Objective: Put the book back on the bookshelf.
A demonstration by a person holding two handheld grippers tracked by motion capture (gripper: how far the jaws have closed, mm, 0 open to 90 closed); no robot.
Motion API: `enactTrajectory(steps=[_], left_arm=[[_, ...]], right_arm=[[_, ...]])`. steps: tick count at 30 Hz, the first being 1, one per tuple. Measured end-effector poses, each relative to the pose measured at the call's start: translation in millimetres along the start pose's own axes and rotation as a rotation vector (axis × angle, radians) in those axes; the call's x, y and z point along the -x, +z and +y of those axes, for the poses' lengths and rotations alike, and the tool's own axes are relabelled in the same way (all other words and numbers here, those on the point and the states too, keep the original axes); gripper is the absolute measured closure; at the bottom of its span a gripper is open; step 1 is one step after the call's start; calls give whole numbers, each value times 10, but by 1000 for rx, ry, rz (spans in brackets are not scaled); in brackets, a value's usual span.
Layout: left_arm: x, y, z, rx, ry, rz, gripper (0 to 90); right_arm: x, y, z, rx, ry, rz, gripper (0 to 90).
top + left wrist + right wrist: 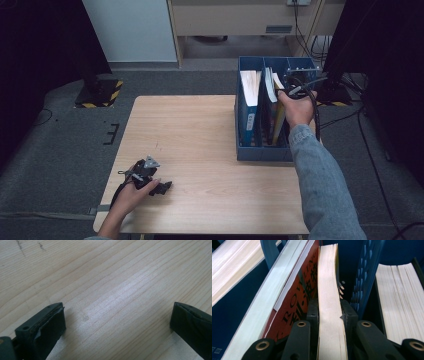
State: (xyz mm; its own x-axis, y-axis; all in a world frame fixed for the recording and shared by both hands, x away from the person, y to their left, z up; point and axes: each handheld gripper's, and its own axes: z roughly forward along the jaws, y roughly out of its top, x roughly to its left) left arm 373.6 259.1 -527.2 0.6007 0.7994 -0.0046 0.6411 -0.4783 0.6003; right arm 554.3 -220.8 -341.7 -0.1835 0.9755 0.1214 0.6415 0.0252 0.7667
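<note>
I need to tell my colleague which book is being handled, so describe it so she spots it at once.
Find the blue file box at the table's far right. In its middle compartment, beside a red-covered book, stands the thin book pinched by the right gripper, yellow-covered, page edges up.

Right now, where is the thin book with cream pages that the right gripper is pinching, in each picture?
High view: thin cream-paged book stands in the blue plastic file box, under the right hand.
Left gripper view: bare wooden table, no book.
Right gripper view: centre, between the jaws.
Shared landmark: the blue box.

Two grippers, one file box, four books.
</note>
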Motion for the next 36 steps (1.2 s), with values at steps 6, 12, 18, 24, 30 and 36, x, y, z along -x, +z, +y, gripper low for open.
enactTrajectory(steps=[6,12,18,24,30,36], left_arm=[[0,0,0,0,0,0,0],[0,0,1,0,0,0,0],[3,2,5,-2,2,-1,0],[10,3,4,-1,-3,-2,0],[11,4,5,-1,-3,-3,0],[13,7,6,2,1,0,0]], right_arm=[[9,24,-25,-5,7,-1,739],[-2,15,-43,-12,5,5,730],[-28,-4,-78,-33,2,10,722],[-52,-5,-89,-38,-8,10,708],[-31,-28,-94,-51,20,26,633],[12,-141,-143,-37,5,31,550]])
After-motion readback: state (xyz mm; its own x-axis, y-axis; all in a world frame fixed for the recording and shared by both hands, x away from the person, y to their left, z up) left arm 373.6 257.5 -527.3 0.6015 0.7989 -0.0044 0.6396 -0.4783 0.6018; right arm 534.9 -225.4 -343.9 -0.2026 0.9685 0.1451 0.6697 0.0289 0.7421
